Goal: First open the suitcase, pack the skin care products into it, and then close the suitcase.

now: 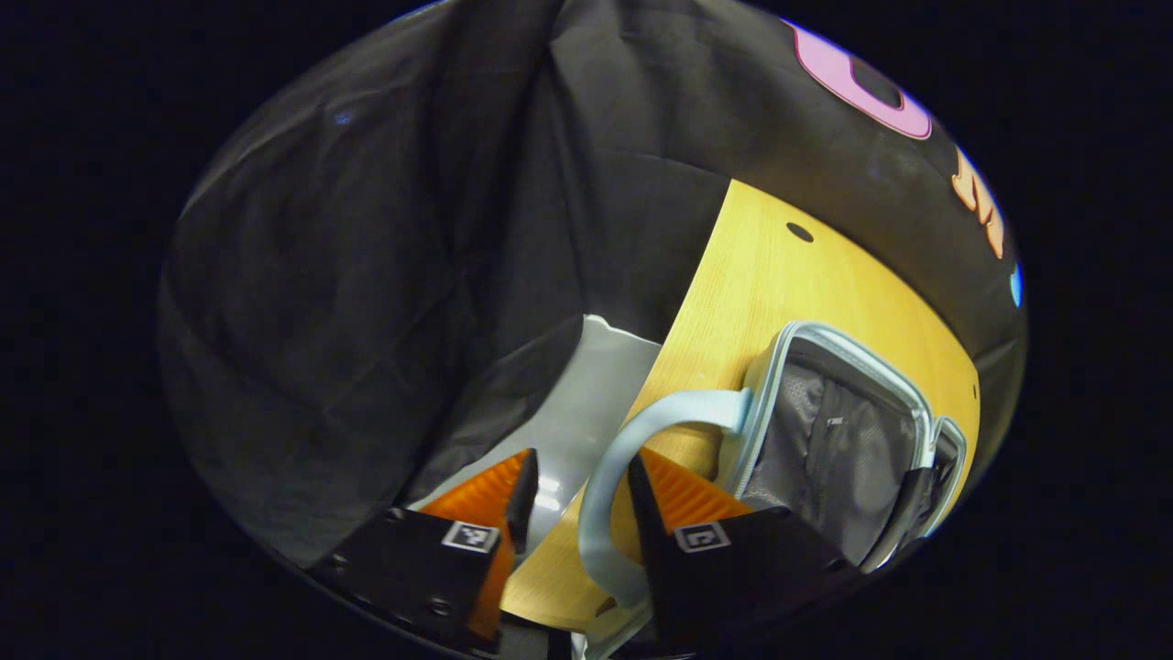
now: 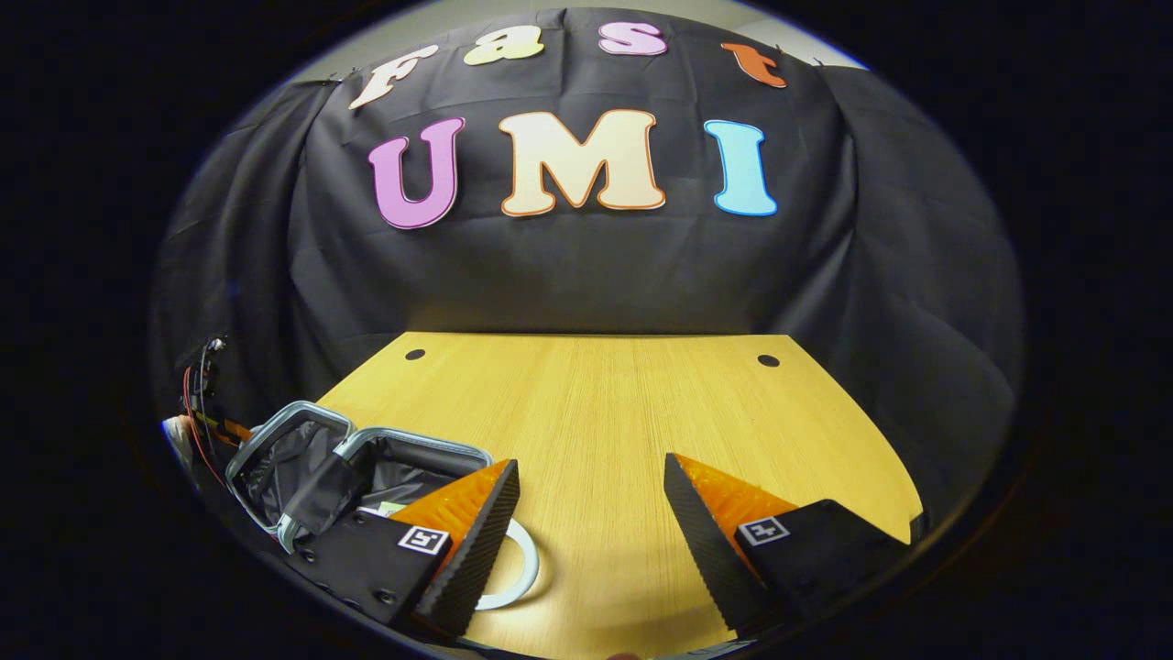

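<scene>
I see the suitcase [image 2: 357, 467] lying open at the table's [image 2: 605, 412] left edge. My left gripper [image 1: 573, 500] is spread around its handle [image 1: 632, 449]; right gripper [image 2: 591, 504] open, empty. I judge packing comes next.

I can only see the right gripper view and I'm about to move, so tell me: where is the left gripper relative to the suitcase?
Observer: In the left gripper view, the left gripper straddles the pale handle of the suitcase. The handle's loop runs between its fingers.
Operator: Is it clamped on the handle?
Observer: No. The jaws stand apart, and a gap shows between the handle and the finger on that view's left.
Operator: What does the open half beyond it look like?
Observer: Its lining is grey with a mesh panel.
</scene>
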Available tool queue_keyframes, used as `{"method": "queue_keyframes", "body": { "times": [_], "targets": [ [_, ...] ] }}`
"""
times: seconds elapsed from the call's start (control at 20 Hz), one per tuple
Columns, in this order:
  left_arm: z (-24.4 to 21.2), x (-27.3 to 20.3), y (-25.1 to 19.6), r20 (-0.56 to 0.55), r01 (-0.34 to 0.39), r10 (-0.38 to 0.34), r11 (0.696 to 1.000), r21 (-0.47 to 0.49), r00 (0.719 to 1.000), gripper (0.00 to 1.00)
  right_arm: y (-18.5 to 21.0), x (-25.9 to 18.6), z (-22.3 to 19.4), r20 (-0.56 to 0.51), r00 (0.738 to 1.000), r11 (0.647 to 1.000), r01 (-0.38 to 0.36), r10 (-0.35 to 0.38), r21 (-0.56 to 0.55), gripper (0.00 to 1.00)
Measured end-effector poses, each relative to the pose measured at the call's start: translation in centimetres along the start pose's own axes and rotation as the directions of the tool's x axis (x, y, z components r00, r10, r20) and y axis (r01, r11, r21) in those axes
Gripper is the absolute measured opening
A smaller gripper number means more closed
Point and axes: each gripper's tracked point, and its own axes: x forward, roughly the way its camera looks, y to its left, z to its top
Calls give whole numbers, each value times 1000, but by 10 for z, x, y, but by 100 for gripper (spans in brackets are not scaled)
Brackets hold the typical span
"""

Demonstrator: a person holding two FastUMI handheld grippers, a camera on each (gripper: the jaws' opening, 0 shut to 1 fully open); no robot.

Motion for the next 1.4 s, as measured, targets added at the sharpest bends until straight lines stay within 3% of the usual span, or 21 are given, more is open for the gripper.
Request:
{"method": "queue_keyframes", "body": {
  "times": [0.1, 0.15, 0.25, 0.4, 0.65, 0.7, 0.9, 1.15, 1.4],
  "targets": [
    [-5, 4, -12, -14, 7, -6, 1000, 15, 1000, 34, -5, -4, 3, 13, 1000, 1000, 3, -3, -7, 98],
    [-5, 2, -13, -19, -9, 10, 999, 42, 1000, 14, -9, -5, 2, 16, 1000, 1000, 7, -7, -11, 98],
    [1, -12, -11, -4, -48, 49, 993, 109, 999, 4, -16, -7, 3, 26, 1000, 1000, 15, -15, -4, 98],
    [11, -28, -18, 43, -105, 99, 981, 165, 994, 4, -24, -10, 6, 43, 999, 1000, 12, -13, 25, 99],
    [35, -76, -27, 147, -84, 57, 979, 183, 987, 1, -33, -14, 0, 63, 998, 998, -16, 13, 53, 98],
    [38, -85, -33, 176, -84, 50, 978, 193, 983, 1, -34, -17, 1, 81, 996, 999, -25, 22, 45, 94],
    [46, -141, -57, 262, -121, 62, 969, 216, 963, 1, -45, -28, -4, 94, 993, 997, -76, 76, -5, 98],
    [48, -200, -105, 343, -139, 50, 960, 241, 938, 0, -78, -39, -7, 91, 988, 992, -126, 125, 3, 99],
    [43, -237, -167, 401, -118, -16, 945, 306, 916, 0, -109, -42, -13, 81, 987, 990, -138, 136, 20, 98]
  ]
}}
